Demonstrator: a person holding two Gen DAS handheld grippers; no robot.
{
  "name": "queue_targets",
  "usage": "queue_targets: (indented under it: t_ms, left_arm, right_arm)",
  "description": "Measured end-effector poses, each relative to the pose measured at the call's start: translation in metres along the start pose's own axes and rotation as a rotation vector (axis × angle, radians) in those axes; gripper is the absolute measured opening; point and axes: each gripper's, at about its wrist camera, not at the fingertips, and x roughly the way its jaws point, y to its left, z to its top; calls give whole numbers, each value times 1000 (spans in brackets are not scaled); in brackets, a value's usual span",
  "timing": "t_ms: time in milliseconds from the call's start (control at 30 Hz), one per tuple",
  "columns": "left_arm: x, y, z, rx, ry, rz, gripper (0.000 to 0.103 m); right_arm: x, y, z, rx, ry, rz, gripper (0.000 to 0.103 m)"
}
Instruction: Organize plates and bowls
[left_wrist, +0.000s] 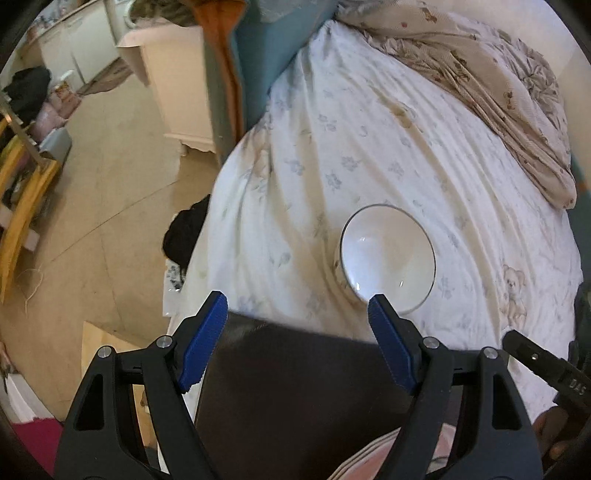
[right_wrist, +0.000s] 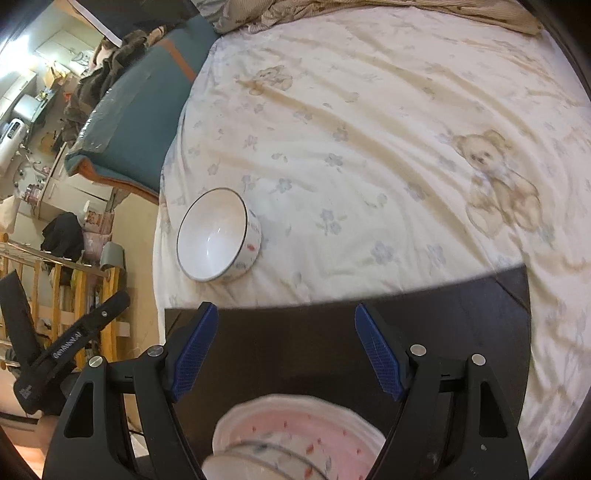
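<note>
A white bowl with a thin dark rim and small flowers on its outer wall stands alone on the bed sheet, near the bed's edge. My left gripper hovers open just short of it, with nothing between the blue pads. The same bowl lies ahead and to the left of my right gripper, which is also open and holds nothing. Under both grippers lies a dark board. On it rests a pink flowered plate with a blurred white dish on top.
A brown patterned blanket is bunched at the bed's far side. A teal cushion leans by the bed. Beside the bed are tan floor, a white cabinet, a wooden rack and a black bundle.
</note>
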Motion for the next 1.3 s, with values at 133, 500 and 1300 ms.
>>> queue_targets:
  t_ms: [133,500,1300]
  left_arm:
    - [21,-14,19,58,20,-2,76]
    - [86,-35,30,121,154,-8,39]
    - [31,-66,-2,183,154,5,8]
  right_arm:
    - [25,11,26,0,44,-4,79]
    - [110,37,54,-36,201,-51,37]
    - [81,56,30,-93,173,-90,15]
